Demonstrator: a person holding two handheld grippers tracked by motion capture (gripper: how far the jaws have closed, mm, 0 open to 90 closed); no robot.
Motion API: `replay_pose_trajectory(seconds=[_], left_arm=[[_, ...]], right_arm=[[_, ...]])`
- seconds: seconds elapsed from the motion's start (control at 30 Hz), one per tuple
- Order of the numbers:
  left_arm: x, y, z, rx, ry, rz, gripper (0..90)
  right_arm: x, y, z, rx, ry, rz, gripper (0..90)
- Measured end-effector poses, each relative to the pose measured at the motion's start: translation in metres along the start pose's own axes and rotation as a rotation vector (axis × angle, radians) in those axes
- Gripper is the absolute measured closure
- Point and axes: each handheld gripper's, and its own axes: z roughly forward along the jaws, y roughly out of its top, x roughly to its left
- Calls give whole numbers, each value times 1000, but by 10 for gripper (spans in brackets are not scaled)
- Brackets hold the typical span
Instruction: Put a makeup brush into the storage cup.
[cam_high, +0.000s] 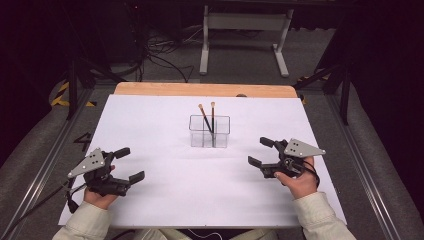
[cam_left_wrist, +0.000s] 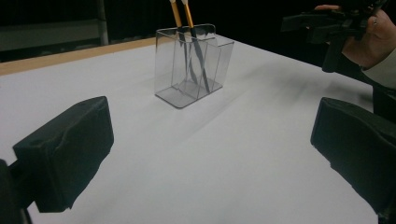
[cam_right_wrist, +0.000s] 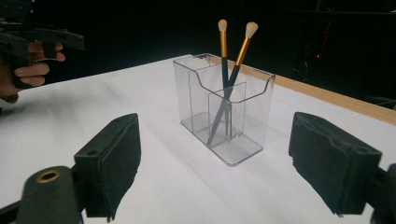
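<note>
Clear plastic holder (cam_high: 209, 131) with two brushes (cam_high: 208, 119) is flanked by left gripper (cam_high: 129, 164) and right gripper (cam_high: 261, 151), both held wide open, empty, path unobstructed.

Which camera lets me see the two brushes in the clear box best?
The right gripper view: the two brushes stand close and whole there, pale tips to handles crossing inside the clear box. The left gripper view cuts off their tips at the top edge. The high view shows them small and far.
</note>
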Motion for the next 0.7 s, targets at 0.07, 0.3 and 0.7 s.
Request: replay_pose_trajectory(seconds=[0.07,0.3,0.7], left_arm=[[1,-2,2,1,3,-11,0],[2,-5,4,8,8,-10,0],[6,-11,9,21,17,-27,0]], right_arm=[[-1,-2,0,-3,1,4,178],[-3,-17,1,-10,-23,9,178],[-4,-37,0,-5,-52,25,178]])
